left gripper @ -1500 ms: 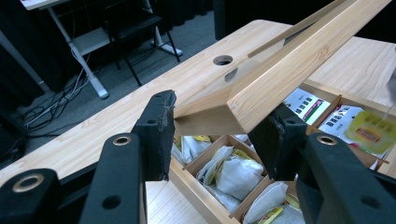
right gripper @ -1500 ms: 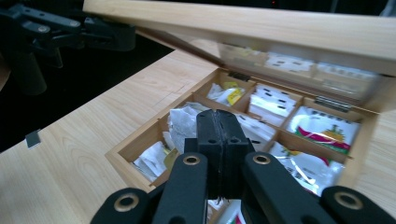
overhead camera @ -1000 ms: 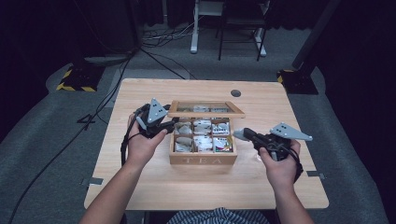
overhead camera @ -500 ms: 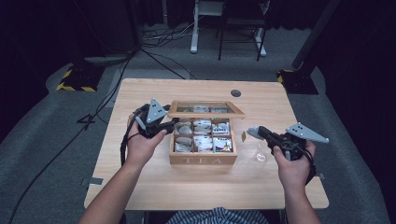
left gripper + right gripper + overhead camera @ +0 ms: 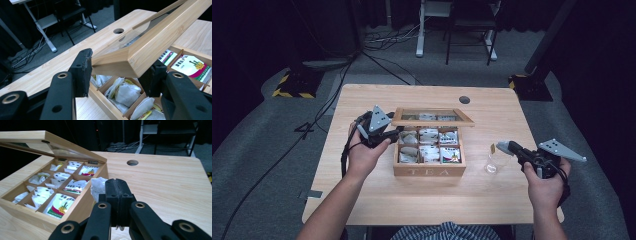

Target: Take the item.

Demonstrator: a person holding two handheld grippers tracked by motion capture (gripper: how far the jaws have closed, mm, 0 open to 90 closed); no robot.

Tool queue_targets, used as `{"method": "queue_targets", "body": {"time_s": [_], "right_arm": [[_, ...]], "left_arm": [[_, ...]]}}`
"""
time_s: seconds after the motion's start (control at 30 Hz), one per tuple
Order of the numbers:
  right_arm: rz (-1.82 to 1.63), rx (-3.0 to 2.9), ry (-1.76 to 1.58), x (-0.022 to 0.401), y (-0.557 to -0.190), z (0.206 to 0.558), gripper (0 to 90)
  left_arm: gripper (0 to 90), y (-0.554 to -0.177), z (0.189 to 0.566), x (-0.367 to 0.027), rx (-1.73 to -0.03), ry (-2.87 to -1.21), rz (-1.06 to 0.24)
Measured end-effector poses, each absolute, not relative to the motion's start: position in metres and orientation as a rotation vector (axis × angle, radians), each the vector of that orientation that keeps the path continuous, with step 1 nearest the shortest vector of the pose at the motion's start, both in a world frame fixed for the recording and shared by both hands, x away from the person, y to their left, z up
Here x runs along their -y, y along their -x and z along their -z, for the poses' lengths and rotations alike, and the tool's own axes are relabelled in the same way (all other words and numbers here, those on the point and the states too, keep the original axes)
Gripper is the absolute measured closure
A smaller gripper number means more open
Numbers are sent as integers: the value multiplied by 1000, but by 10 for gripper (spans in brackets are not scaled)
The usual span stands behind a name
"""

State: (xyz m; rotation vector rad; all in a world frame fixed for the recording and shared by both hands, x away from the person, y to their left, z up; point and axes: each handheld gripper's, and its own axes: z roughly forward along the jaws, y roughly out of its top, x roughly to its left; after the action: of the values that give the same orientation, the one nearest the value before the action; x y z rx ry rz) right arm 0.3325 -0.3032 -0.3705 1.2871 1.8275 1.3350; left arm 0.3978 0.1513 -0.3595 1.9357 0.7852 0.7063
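Observation:
A wooden tea box [image 5: 429, 171] marked TEA stands mid-table, its compartments full of tea bags. Its glass-paned lid [image 5: 432, 122] is raised. My left gripper [image 5: 394, 131] is shut on the lid's near left corner; in the left gripper view the jaws of my left gripper [image 5: 118, 67] press both sides of the lid [image 5: 160, 35]. To the right of the box, my right gripper [image 5: 503, 146] holds a small tea bag [image 5: 493, 148] over a clear glass [image 5: 493, 165]. The right gripper view has my right gripper [image 5: 117, 185] shut, with the white tea bag [image 5: 98, 187] just behind its tips.
The table [image 5: 377, 200] has a round cable hole [image 5: 464, 99] at the back. Its right edge lies close to my right hand. Bare wood lies in front of the box. Beyond the table, desk legs and cables sit on the dark floor.
My right hand has moved to the right, away from the box, carrying the tea bag until it hangs above the glass. The left hand and the lid have stayed put.

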Motion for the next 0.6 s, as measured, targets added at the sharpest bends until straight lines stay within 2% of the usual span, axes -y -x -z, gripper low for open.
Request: {"method": "queue_targets", "body": {"time_s": [0.6], "right_arm": [[-1259,-1824,-1377,322,-334,369,897]], "left_arm": [[489,-398,359,-151,-786,-1938,-704]]}}
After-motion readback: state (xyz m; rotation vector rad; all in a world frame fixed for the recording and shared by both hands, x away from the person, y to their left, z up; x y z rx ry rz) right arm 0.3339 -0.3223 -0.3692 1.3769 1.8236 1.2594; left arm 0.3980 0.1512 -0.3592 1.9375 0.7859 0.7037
